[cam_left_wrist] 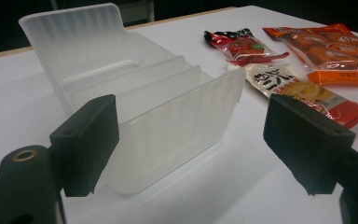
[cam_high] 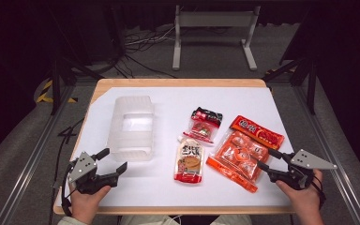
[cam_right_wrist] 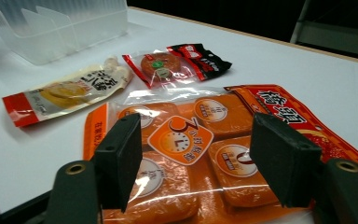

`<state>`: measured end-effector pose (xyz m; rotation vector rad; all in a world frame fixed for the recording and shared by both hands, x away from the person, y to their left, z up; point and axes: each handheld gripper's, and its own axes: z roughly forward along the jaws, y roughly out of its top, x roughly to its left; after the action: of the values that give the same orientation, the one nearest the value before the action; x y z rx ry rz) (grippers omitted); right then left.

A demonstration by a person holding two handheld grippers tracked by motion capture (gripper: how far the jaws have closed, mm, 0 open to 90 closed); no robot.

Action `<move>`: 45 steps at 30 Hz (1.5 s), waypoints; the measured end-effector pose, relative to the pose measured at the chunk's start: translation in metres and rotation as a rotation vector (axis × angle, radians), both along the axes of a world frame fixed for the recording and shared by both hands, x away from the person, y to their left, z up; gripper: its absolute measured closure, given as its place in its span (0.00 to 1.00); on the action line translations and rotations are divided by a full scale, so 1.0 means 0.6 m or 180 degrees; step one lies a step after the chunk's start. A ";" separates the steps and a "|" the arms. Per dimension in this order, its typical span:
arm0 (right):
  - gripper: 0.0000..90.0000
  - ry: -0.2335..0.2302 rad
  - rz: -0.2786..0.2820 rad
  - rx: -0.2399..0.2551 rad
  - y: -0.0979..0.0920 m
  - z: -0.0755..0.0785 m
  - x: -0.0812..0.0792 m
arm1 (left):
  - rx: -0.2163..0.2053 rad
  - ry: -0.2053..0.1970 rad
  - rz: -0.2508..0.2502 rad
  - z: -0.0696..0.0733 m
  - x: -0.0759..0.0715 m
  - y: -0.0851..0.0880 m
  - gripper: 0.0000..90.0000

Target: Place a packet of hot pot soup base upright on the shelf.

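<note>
Nearest the camera, left gripper [cam_high: 115,159] and right gripper [cam_high: 268,157], both with jaws apart, holding nothing. Beyond the left one, translucent divided plastic bin [cam_high: 131,127]. Just under the right one's jaws, orange snack bag [cam_high: 243,152]. Between, yellow-and-red sauce pouch [cam_high: 189,162], then small red-and-black packet [cam_high: 205,123].

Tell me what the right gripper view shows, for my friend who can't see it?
The right gripper, open, hovers over a big orange snack bag. Behind lie a yellow-and-red packet, a red-and-black packet and a clear plastic bin.
</note>
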<state>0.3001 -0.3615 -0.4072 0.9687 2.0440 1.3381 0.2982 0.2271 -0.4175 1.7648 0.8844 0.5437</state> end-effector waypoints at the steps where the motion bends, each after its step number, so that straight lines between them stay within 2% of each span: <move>1: 0.39 0.0010 -0.0009 -0.0002 -0.001 0.001 0.005 | -0.0026 -0.0013 0.0004 0.000 0.000 -0.001 0.21; 7: 0.38 -0.0054 -0.0062 0.0069 -0.009 0.012 0.020 | -0.0029 -0.0022 0.0025 -0.001 0.001 0.000 0.21; 12: 0.38 -0.0055 -0.0120 0.0053 -0.014 0.018 0.034 | -0.0035 -0.0019 0.0039 -0.001 0.000 0.001 0.20; 21: 0.37 -0.0076 -0.0369 -0.0009 -0.032 0.038 0.067 | -0.0028 -0.0051 0.0044 -0.002 0.001 0.000 0.19; 24: 0.37 -0.0041 -0.0453 -0.0005 -0.043 0.039 0.084 | -0.0031 -0.0053 0.0044 -0.002 0.001 0.001 0.19; 28: 0.37 -0.0013 -0.0529 0.0011 -0.056 0.036 0.107 | -0.0106 -0.0048 0.0094 0.000 0.001 0.008 0.19; 33: 0.38 0.0001 -0.0610 0.0030 -0.068 0.034 0.124 | -0.0124 -0.0077 0.0114 0.001 0.000 0.011 0.18; 38: 0.38 0.0064 -0.0660 0.0086 -0.082 0.030 0.134 | -0.0126 -0.0064 0.0123 0.001 0.000 0.012 0.18; 40: 0.38 0.0109 -0.0679 0.0159 -0.090 0.027 0.139 | -0.0114 -0.0053 0.0140 0.001 0.000 0.012 0.18; 45: 0.29 0.0214 -0.0681 0.0342 -0.102 0.022 0.148 | -0.0119 -0.0085 0.0139 0.002 0.000 0.010 0.18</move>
<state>0.3888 -0.4226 -0.3939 1.2572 1.8702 1.3268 0.2980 0.2330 -0.4165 1.7042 0.9106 0.5745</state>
